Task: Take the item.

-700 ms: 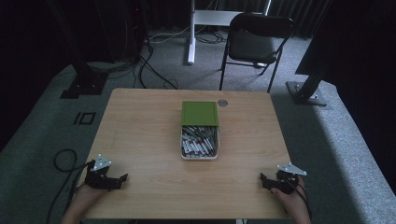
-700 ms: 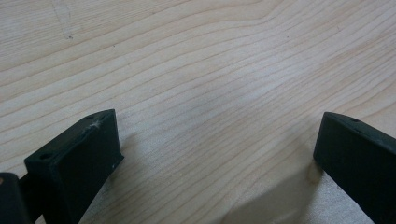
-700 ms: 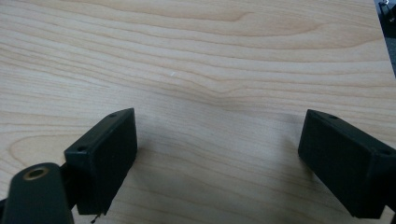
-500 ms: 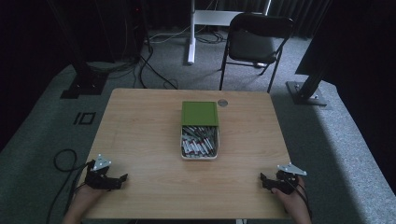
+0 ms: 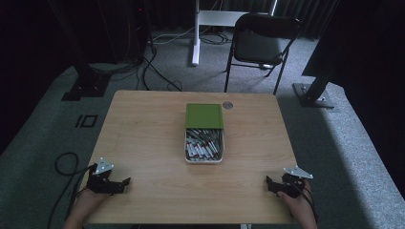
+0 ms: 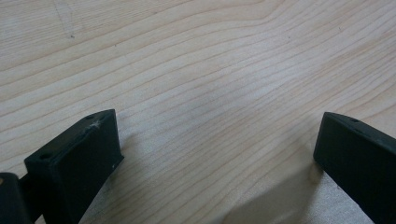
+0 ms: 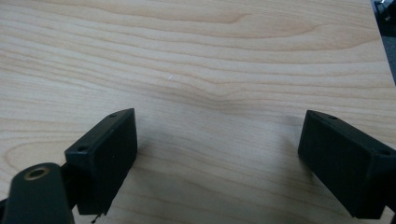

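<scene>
**Open tongs resting either side of a box of markers**

A pale wooden surface (image 5: 143,143) carried a white rectangular tray (image 5: 204,160) of loose marker pens (image 5: 203,145), centred, its green lid (image 5: 204,116) slid halfway back. The left tongs (image 5: 125,182) and right tongs (image 5: 268,182) sat wide open, empty, at the near corners. The pens looked light, rigid, smooth; best gripped mid-barrel.

1 table (image 5: 143,143), 1 chair (image 5: 260,43), 1 tray (image 5: 204,160) with 1 green lid (image 5: 204,116), pens (image 5: 203,145) too bunched to count, 2 grippers: left (image 5: 125,182), right (image 5: 268,183).
</scene>
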